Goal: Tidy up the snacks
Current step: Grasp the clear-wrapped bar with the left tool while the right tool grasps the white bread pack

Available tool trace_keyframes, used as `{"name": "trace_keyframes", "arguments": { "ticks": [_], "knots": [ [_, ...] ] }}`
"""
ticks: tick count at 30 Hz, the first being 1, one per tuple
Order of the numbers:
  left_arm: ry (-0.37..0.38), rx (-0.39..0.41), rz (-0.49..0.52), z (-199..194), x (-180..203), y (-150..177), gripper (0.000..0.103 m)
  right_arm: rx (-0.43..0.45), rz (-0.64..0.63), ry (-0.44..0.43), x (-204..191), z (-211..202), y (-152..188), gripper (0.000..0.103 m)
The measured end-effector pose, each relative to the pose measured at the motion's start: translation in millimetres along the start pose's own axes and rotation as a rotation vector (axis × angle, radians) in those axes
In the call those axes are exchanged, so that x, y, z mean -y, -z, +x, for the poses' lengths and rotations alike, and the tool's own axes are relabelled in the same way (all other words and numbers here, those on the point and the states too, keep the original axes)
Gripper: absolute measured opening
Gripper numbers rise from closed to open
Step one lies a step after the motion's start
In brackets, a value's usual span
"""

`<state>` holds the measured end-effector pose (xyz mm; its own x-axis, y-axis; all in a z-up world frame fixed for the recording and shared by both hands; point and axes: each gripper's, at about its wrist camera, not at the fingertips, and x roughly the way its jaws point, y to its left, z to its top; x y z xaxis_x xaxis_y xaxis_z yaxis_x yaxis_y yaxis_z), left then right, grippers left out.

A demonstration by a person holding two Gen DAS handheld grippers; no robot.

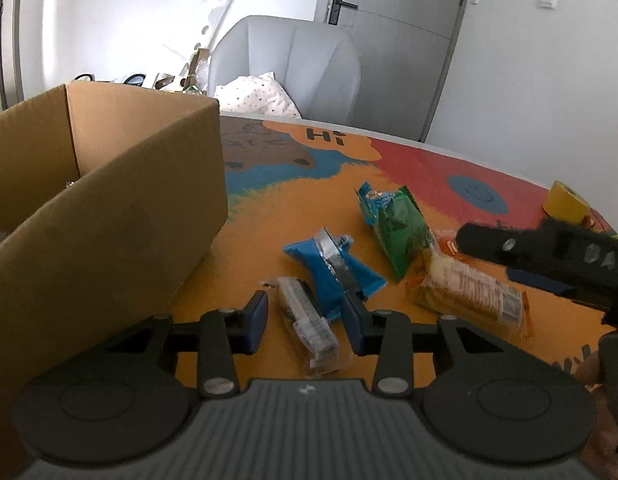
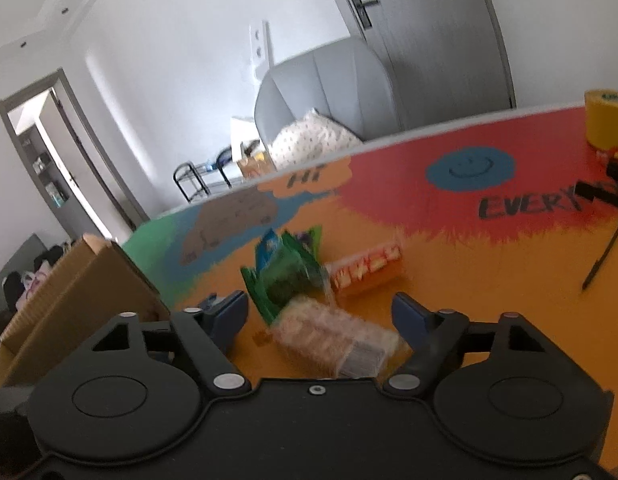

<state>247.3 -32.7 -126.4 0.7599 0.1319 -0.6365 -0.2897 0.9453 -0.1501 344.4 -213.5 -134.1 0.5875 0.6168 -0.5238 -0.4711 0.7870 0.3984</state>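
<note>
L gripper (image 1: 305, 320) is held low over the printed table mat (image 1: 245, 240), fingers spread wide, nothing gripped. A clear-wrapped snack pack (image 1: 309, 328) is seen lying between the fingers, closer to the R finger; contact can't be told. A blue snack pouch (image 1: 333, 268) w/ a silver band is found just ahead of the R fingertip, its lower end at that pad. Further ahead and to the R, a green snack bag (image 1: 401, 232) is laid partly over a small blue packet (image 1: 369, 200). A cardboard box (image 1: 109, 208) is seen to the L of the L finger, open at top.

R gripper (image 2: 323, 316) is also held wide open, gripping nothing. A clear cracker pack (image 2: 333, 336) is seen between its fingers, blurred; touching or not can't be told. The green bag (image 2: 285, 276) is placed just ahead of the L finger, an orange-red snack pack (image 2: 365, 272) ahead, near centre. A yellow tape roll (image 2: 605, 124) is stood far ahead to the R. The box (image 2: 81, 300) is seen off to the L of the L finger.
</note>
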Motion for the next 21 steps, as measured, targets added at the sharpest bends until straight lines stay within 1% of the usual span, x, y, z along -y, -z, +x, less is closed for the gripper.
{"name": "trace_keyframes", "arguments": {
  "ticks": [2, 3, 4, 5, 6, 9, 11, 12, 15, 18, 21],
  "knots": [
    [-0.009, 0.001, 0.009, -0.8, 0.5, 1.1, 0.029, -0.032, 0.001, -0.007, -1.6, 0.4, 5.2, 0.067],
    [-0.014, 0.001, 0.013, -1.1, 0.3, 1.8, 0.026, -0.042, 0.000, -0.010, -2.9, 0.3, 8.2, 0.065],
    [-0.015, 0.001, 0.016, -1.3, 0.3, 2.3, 0.021, -0.048, -0.005, -0.008, -4.3, -0.1, 11.6, 0.064],
    [-0.014, 0.001, 0.020, -1.5, 0.5, 2.9, 0.018, -0.040, -0.021, 0.003, -7.0, -2.2, 14.8, 0.062],
    [-0.011, 0.003, 0.024, -2.5, 0.2, 4.0, 0.018, -0.040, -0.040, 0.014, -10.4, -3.9, 17.8, 0.061],
    [-0.007, 0.009, 0.040, -5.2, 0.6, 7.4, 0.018, -0.046, -0.088, 0.050, -19.6, -8.4, 23.9, 0.049],
    [-0.001, 0.008, 0.044, -6.9, 0.9, 9.1, 0.017, -0.045, -0.124, 0.079, -24.4, -11.4, 27.8, 0.035],
    [0.005, 0.007, 0.043, -7.7, 0.7, 9.7, 0.017, -0.044, -0.127, 0.083, -24.5, -12.8, 28.3, 0.035],
    [0.021, 0.005, 0.041, -8.2, 1.1, 10.7, 0.017, -0.043, -0.081, 0.078, -22.4, -18.7, 27.6, 0.033],
    [0.042, 0.003, 0.037, -13.2, 0.7, 10.8, 0.017, -0.005, -0.047, 0.077, -23.1, -29.9, 28.7, 0.033],
    [0.066, 0.013, 0.042, -20.6, 0.5, 9.6, 0.017, 0.012, -0.031, 0.085, -26.8, -37.4, 28.8, 0.033]
  ]
}}
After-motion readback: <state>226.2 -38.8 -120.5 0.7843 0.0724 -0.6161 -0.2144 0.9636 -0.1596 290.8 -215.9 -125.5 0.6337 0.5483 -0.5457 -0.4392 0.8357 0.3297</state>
